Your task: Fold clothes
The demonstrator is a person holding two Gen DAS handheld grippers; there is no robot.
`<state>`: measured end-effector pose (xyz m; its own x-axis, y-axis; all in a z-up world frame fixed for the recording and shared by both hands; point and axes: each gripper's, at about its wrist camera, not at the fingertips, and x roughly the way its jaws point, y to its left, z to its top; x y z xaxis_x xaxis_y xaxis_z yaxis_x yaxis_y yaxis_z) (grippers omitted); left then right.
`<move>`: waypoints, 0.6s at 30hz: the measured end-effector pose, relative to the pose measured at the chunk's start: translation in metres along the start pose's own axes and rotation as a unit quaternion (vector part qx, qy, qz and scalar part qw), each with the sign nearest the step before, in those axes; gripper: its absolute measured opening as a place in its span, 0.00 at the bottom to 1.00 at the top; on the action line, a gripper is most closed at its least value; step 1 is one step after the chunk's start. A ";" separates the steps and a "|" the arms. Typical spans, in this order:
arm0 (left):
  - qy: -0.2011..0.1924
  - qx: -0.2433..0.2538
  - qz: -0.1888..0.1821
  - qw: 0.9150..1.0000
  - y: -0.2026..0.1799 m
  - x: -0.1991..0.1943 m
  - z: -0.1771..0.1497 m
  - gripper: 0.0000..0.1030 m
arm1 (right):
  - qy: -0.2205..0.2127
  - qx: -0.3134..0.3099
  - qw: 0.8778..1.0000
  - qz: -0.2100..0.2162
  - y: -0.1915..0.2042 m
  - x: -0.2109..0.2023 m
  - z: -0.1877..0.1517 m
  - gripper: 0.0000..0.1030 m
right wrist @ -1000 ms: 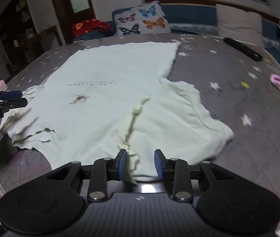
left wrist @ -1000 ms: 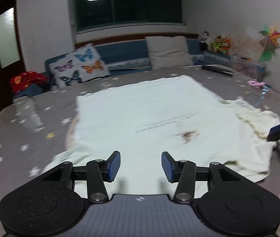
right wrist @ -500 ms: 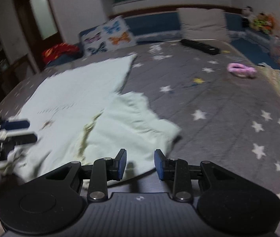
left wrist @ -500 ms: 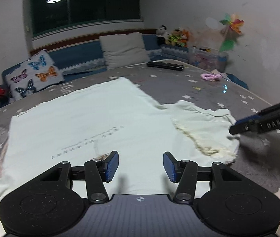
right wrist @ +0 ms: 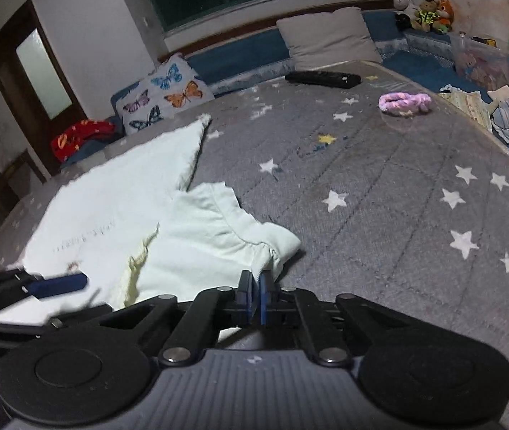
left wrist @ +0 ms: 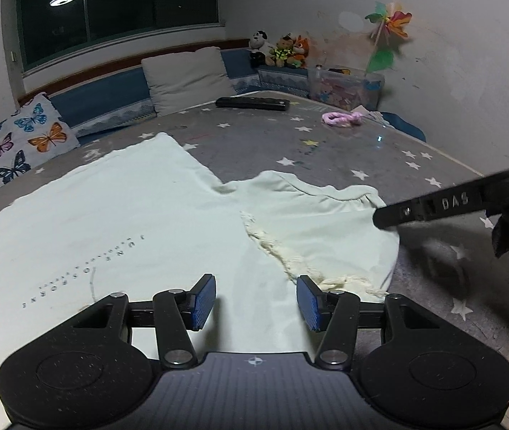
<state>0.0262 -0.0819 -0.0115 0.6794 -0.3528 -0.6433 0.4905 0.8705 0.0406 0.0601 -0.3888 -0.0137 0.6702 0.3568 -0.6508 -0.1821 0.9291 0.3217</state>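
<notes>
One view alone shows the red cloth (right wrist: 81, 135) by the door (right wrist: 39, 71).

Surface: I see a grey star-print bed (right wrist: 380, 222).
On it: pale green shirt (left wrist: 118, 222), black remote (right wrist: 322, 79), pink scrunchie (right wrist: 404, 103).

The pale green T-shirt (left wrist: 154, 215) is soft matt cloth with a frayed, rough neckline. The bed (right wrist: 380, 186) wears a quilted grey star-print fabric. The left gripper (left wrist: 256, 302) is matt black plastic with ribbed blue pads and shiny metal rivets.
</notes>
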 end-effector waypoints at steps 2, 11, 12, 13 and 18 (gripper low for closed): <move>0.001 0.005 -0.002 1.000 -0.003 0.003 0.000 0.52 | -0.012 -0.001 1.000 0.013 0.004 -0.007 0.003 0.03; -0.002 0.009 -0.009 1.000 -0.001 0.002 -0.006 0.52 | -0.031 -0.079 0.987 0.137 0.069 -0.024 0.026 0.02; -0.004 0.008 -0.008 1.000 0.001 -0.002 -0.007 0.52 | -0.026 -0.091 0.985 0.146 0.078 -0.020 0.026 0.02; -0.005 0.005 -0.006 1.000 0.004 -0.007 -0.010 0.52 | -0.020 -0.102 0.982 0.154 0.087 -0.016 0.025 0.02; -0.011 -0.011 0.010 1.000 0.026 -0.031 -0.022 0.53 | 0.024 -0.155 0.970 0.185 0.121 0.010 0.010 0.05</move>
<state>0.0059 -0.0408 -0.0072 0.7015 -0.3424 -0.6250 0.4647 0.8847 0.0369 0.0518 -0.2737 0.0261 0.4838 0.6692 -0.5640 -0.6173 0.7178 0.3221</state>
